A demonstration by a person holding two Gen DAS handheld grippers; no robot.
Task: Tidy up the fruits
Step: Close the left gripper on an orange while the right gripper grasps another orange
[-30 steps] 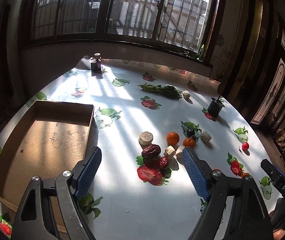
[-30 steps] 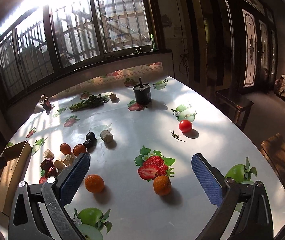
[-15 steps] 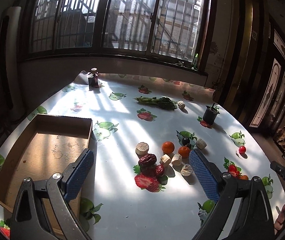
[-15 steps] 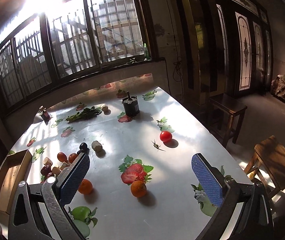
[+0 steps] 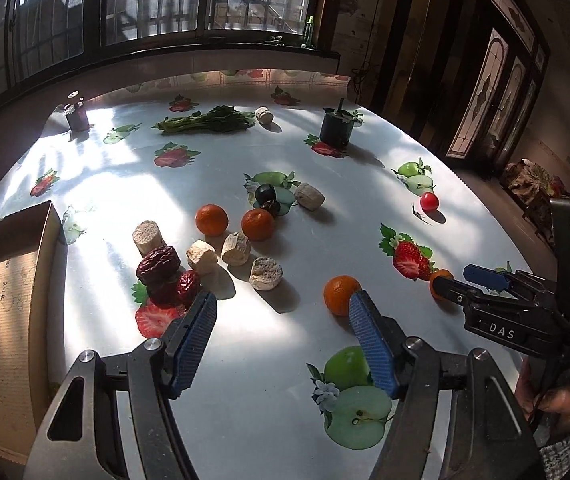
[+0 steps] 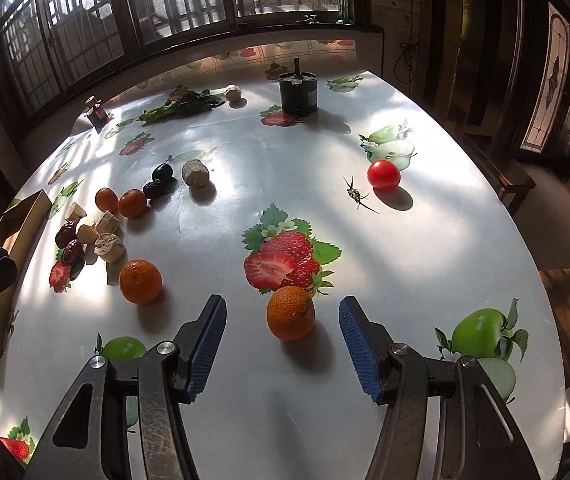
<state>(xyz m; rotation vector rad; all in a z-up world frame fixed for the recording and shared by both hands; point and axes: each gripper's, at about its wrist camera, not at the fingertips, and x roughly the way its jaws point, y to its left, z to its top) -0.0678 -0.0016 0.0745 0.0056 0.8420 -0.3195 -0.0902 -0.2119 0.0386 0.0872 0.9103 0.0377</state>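
Note:
Several small oranges lie on the fruit-print table. My right gripper is open, low over the table, with one orange between its blue pads, untouched. Another orange lies to its left. My left gripper is open and empty; that second orange sits just beyond its right pad. Two more oranges and dark red dates lie in a cluster farther in. A red cherry tomato sits at the right. An open cardboard box lies at the left edge.
Beige cork-like cylinders lie among the fruit. Leafy greens, a black pot and a small bottle stand at the back. A toy insect lies near the tomato. The right gripper's body shows in the left wrist view.
Both grippers have moved forward and down toward the table. The right gripper now brackets the near orange. The left view has swung right, away from the box.

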